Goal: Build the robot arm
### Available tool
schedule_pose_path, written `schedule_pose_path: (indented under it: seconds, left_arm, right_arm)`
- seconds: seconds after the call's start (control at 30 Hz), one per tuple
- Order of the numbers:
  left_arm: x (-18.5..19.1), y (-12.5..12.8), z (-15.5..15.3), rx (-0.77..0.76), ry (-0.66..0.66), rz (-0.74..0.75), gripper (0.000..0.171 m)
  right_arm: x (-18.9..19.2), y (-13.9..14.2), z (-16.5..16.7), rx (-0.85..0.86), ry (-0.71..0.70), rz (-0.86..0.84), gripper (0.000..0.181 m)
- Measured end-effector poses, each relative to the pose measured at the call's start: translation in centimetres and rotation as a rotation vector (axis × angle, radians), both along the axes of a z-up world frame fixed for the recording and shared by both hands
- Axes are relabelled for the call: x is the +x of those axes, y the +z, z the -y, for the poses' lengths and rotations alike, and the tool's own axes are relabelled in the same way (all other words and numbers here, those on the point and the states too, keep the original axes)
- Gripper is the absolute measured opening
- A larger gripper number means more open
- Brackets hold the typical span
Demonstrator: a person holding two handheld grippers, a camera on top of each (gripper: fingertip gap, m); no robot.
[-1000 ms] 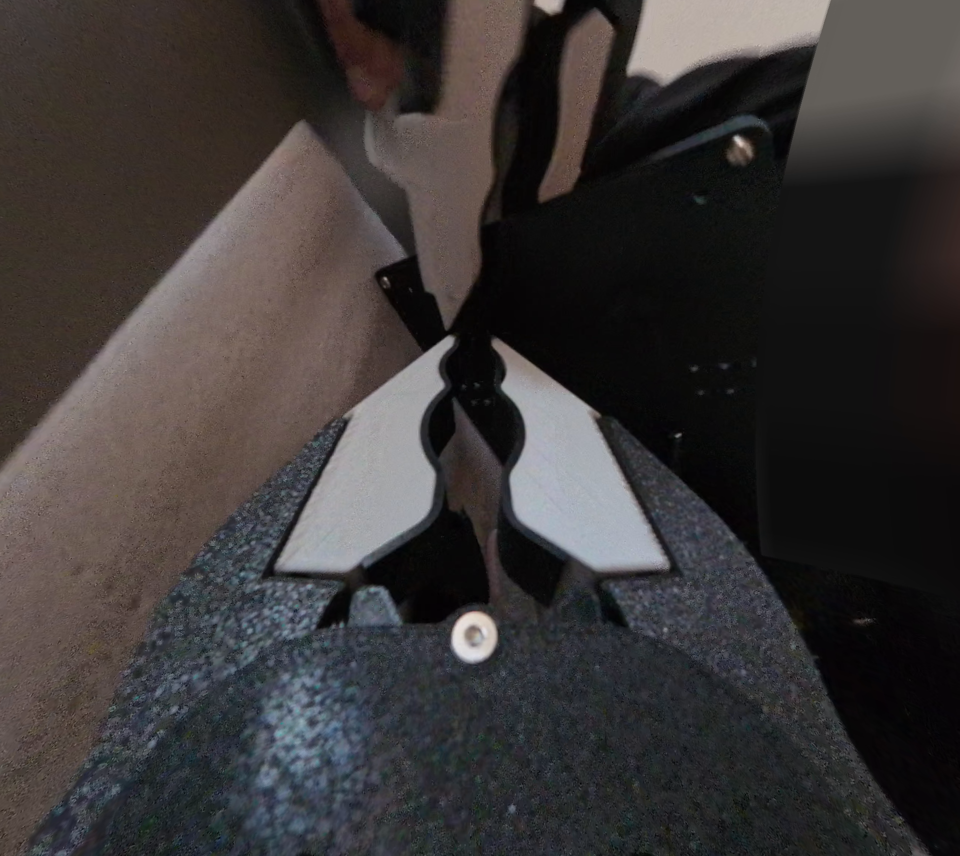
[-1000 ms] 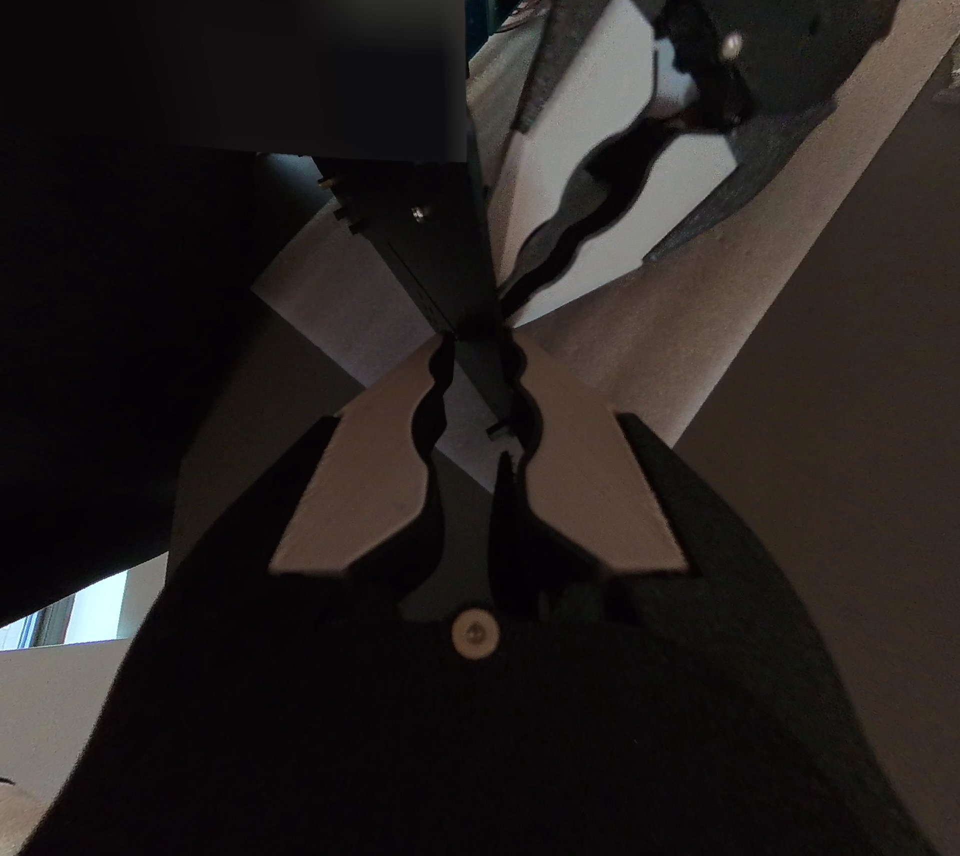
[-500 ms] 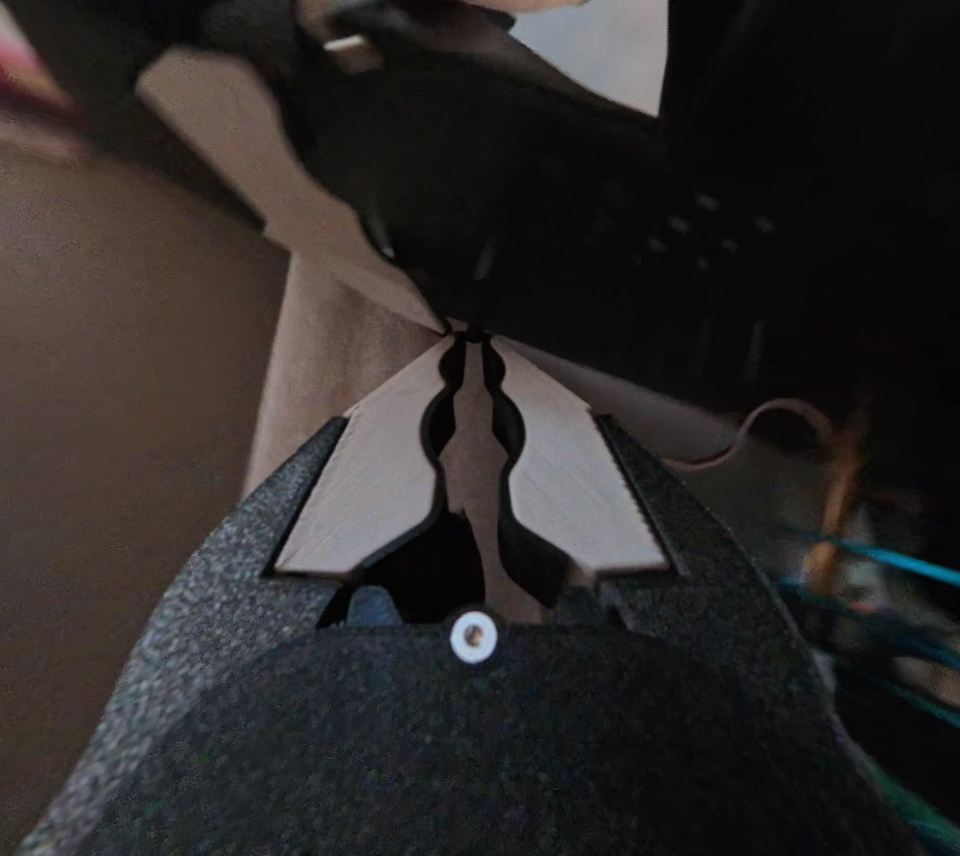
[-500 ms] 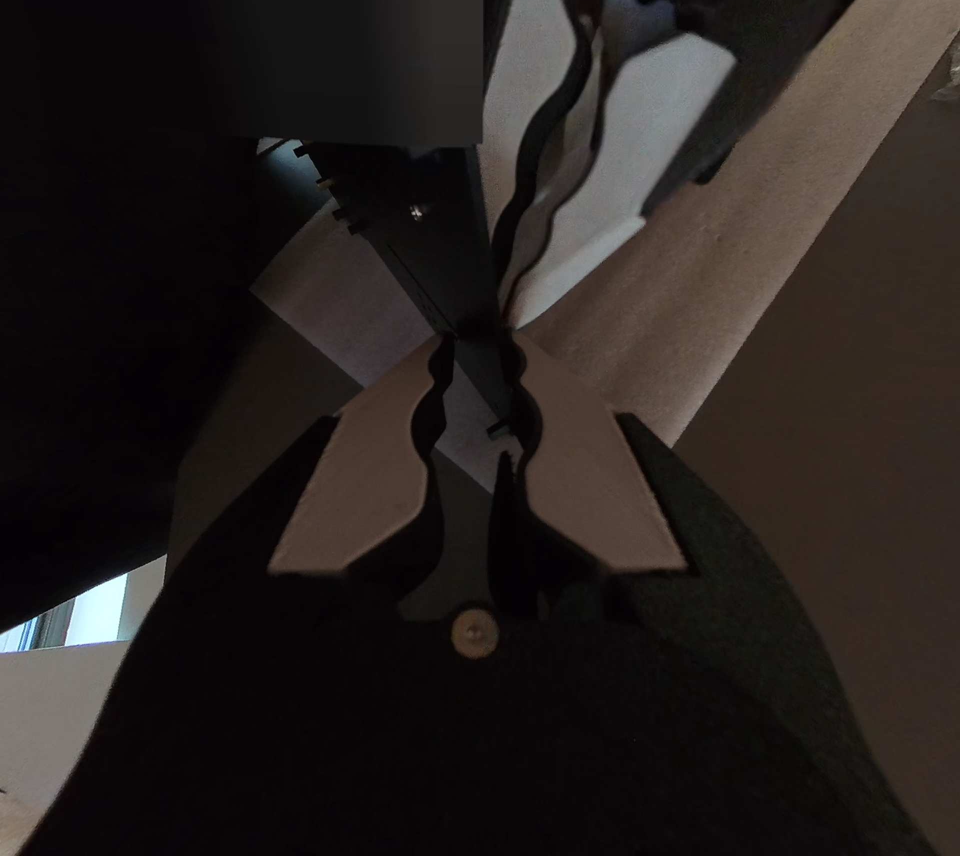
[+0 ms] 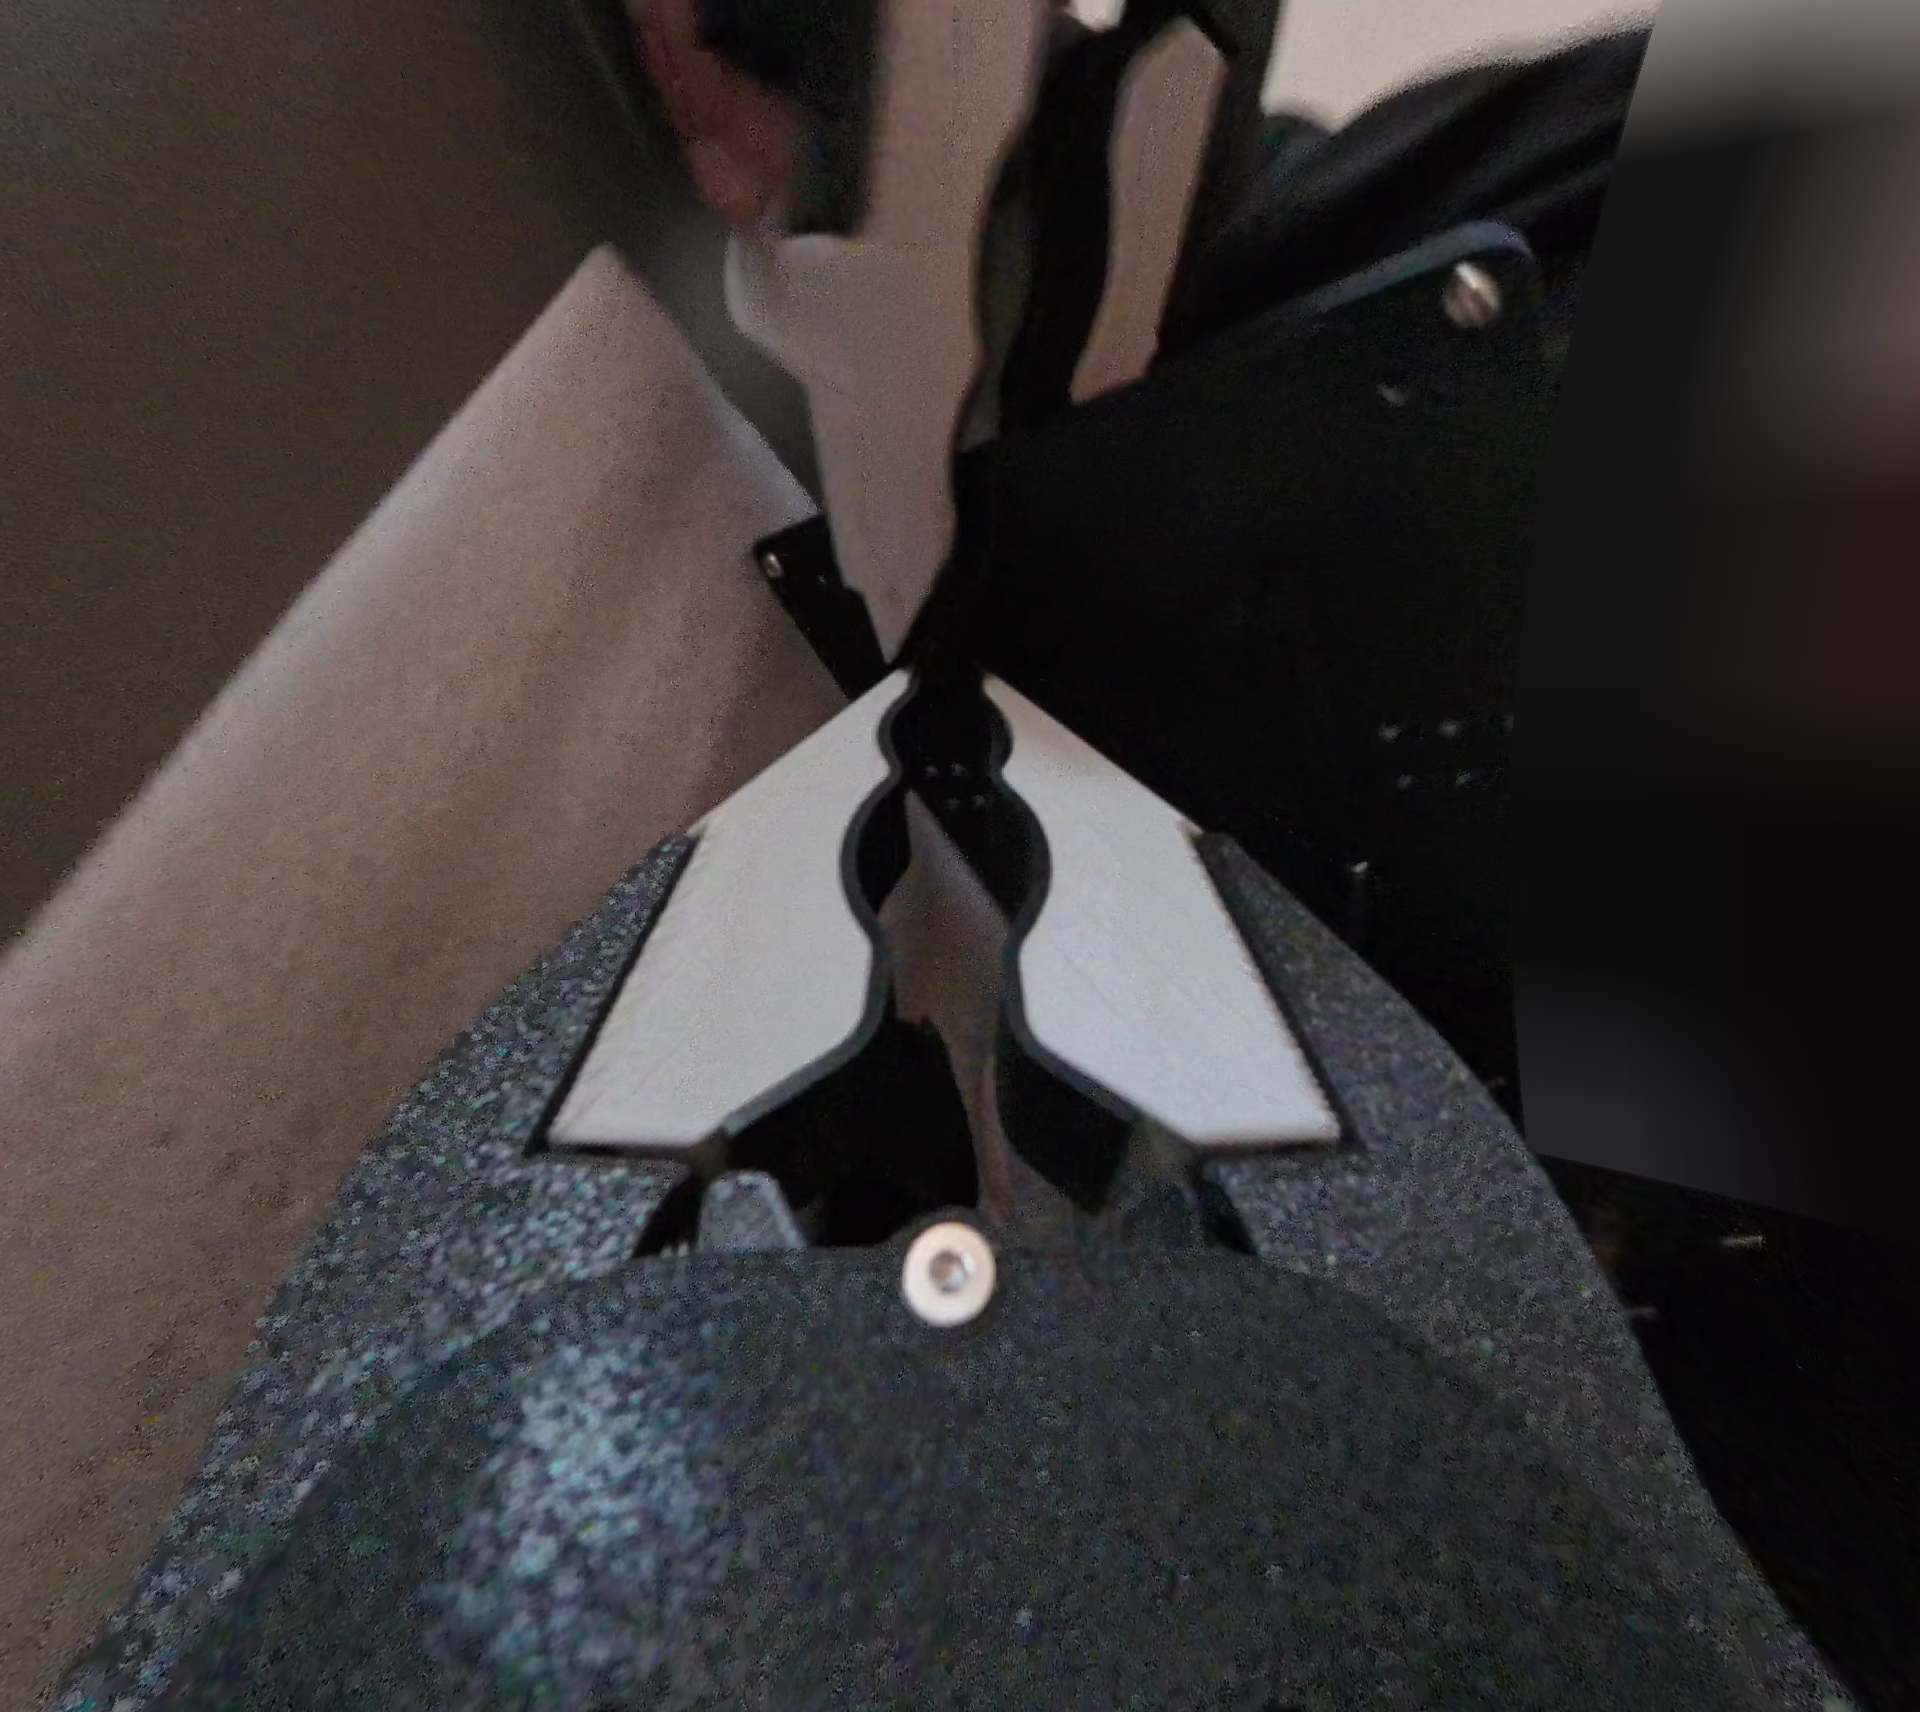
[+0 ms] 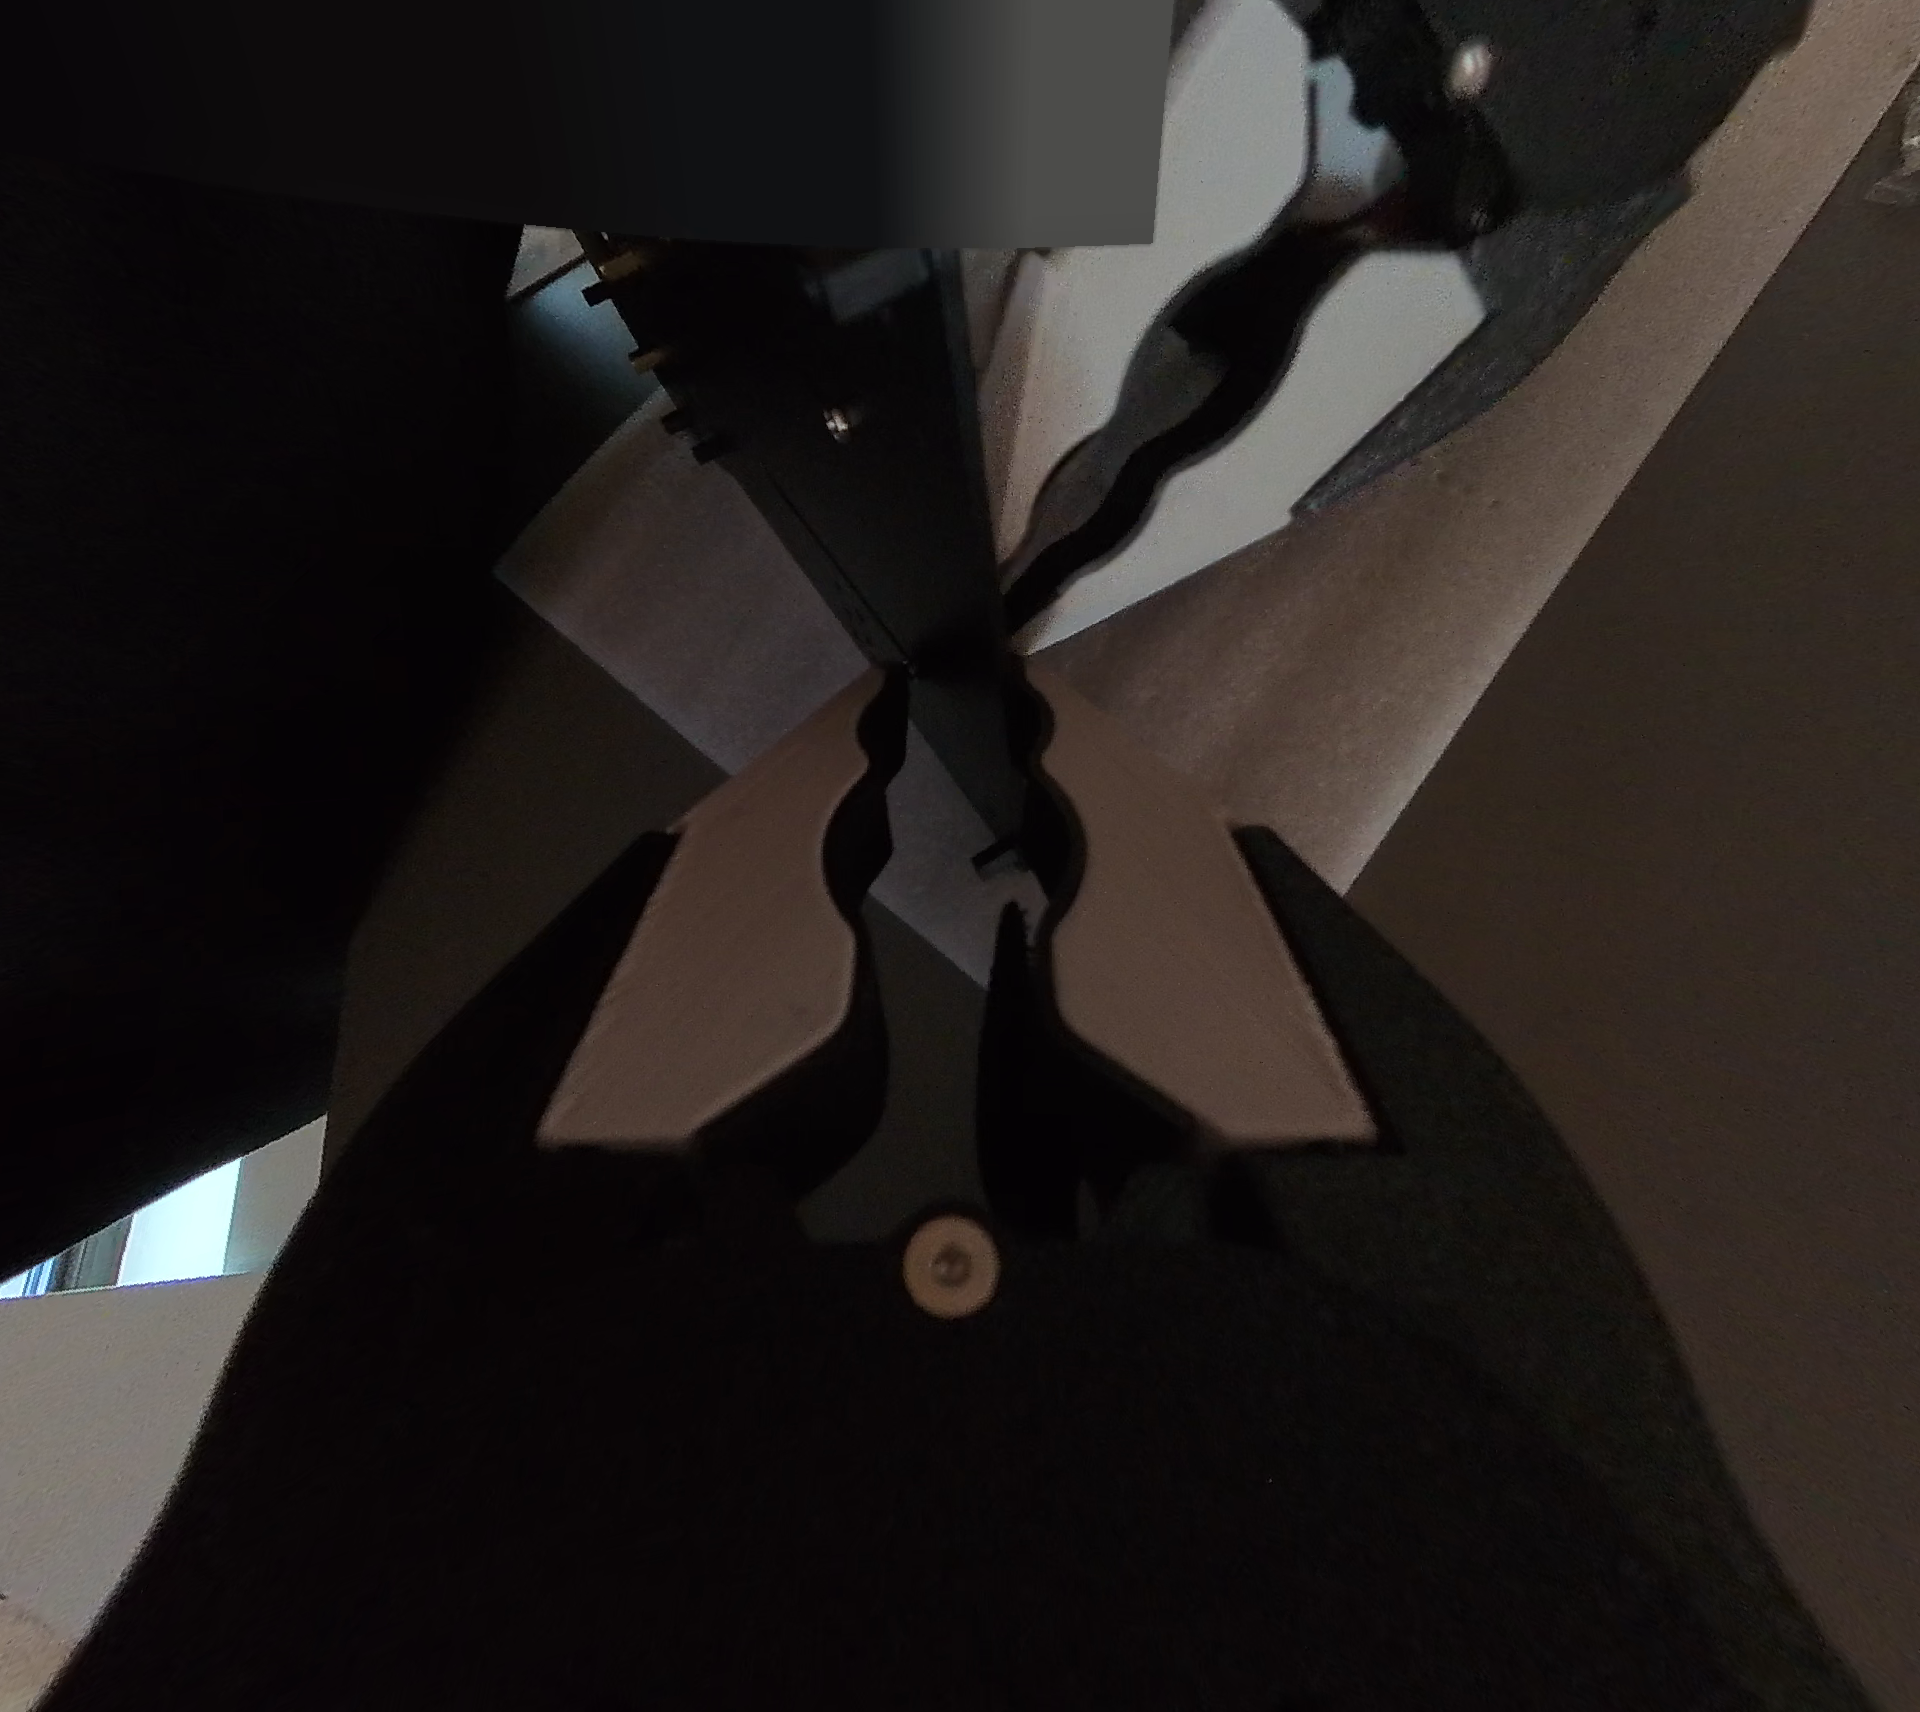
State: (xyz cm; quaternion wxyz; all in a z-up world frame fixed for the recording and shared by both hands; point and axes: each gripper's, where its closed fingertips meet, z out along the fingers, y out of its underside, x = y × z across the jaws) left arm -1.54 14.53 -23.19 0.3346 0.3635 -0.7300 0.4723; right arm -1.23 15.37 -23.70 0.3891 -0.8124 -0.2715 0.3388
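Left gripper (image 5: 940, 688) has swung back, clamped on the black panel (image 5: 1247, 623) edge; far side, right gripper (image 6: 961, 686) stays clamped on its corner.

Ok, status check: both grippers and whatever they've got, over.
Left gripper shut on black plate. Right gripper shut on same plate's edge. Fingers nearly tip to tip. Beige surface beneath; nothing seen in the way.

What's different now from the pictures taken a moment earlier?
The left hand-held gripper swung: half a second ago its view showed cables and the black board's underside; now it faces the grey ledge again, as a second ago. Seen from the right, it tilted upright and then back. Unchanged: both it and the right hand-held gripper stay shut on the black circuit board.
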Motion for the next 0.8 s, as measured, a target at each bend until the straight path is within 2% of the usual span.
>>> schedule_pose_path:
  seconds: [0.1, 0.33, 0.4, 0.43, 0.47, 0.53, 0.6, 0.7, 0.8]
  left_arm:
    - [-0.1, -0.4, -0.1, 0.141, -0.161, 0.396, 0.005]
    - [0.3, -1.3, -0.5, 0.355, -0.472, 1.358, 0.004]
    - [0.4, -1.3, -0.5, 0.364, -0.489, 1.470, 0.004]
    - [0.4, -1.3, -0.6, 0.360, -0.479, 1.472, 0.005]
    - [0.4, -1.4, -0.7, 0.356, -0.461, 1.430, 0.005]
    - [0.3, -1.3, -0.8, 0.328, -0.391, 1.212, 0.005]
    - [0.0, -1.0, -0.9, 0.265, -0.289, 0.852, 0.005]
    - [0.1, 0.0, -0.7, 0.126, -0.106, 0.267, 0.016]
    - [0.5, 0.5, -0.5, -0.025, 0.048, -0.150, 0.019]
  right_arm:
    - [0.0, 0.0, 0.0, 0.000, -0.001, 0.000, 0.018]
    - [0.2, 0.0, -0.1, 0.001, -0.005, 0.002, 0.018]
    - [0.2, 0.0, -0.1, 0.004, -0.007, 0.003, 0.018]
    - [0.2, 0.0, -0.1, 0.003, -0.006, 0.001, 0.018]
    - [0.2, 0.0, -0.1, 0.001, -0.006, 0.000, 0.018]
    - [0.2, -0.1, -0.1, -0.002, -0.006, 0.000, 0.018]
    - [0.1, -0.1, -0.1, -0.002, -0.005, 0.003, 0.018]
    - [0.2, -0.1, -0.1, 0.001, -0.006, 0.007, 0.018]
    - [0.2, -0.2, -0.1, 0.004, -0.006, 0.018, 0.018]
